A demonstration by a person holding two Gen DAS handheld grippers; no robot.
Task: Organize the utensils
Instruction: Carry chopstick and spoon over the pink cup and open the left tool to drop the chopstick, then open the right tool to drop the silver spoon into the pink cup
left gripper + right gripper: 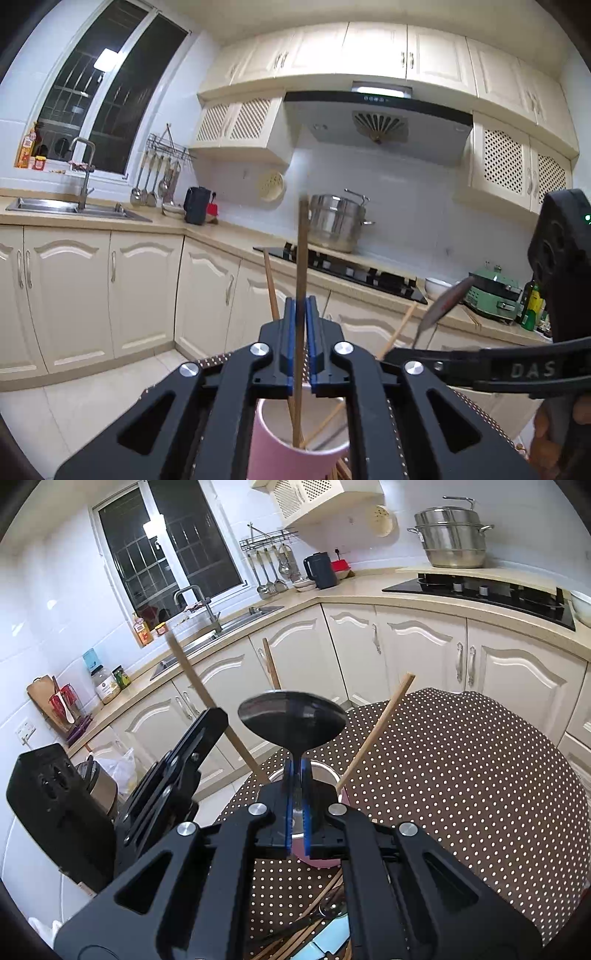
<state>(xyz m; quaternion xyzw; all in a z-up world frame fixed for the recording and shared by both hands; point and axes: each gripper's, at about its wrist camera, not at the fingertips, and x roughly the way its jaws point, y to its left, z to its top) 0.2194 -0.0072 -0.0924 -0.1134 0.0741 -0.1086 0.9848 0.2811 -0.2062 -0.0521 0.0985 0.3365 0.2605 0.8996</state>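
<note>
My left gripper hides the middle of the chopstick. The pink cup is cut off at the bottom edge. My right gripper covers the spoon handle; the utensil pile below is mostly hidden.

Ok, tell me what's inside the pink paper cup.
Wooden chopsticks stand inside the pink paper cup, one gripped by the left tongs. The cup's bottom is hidden by its wall and the tongs.
</note>
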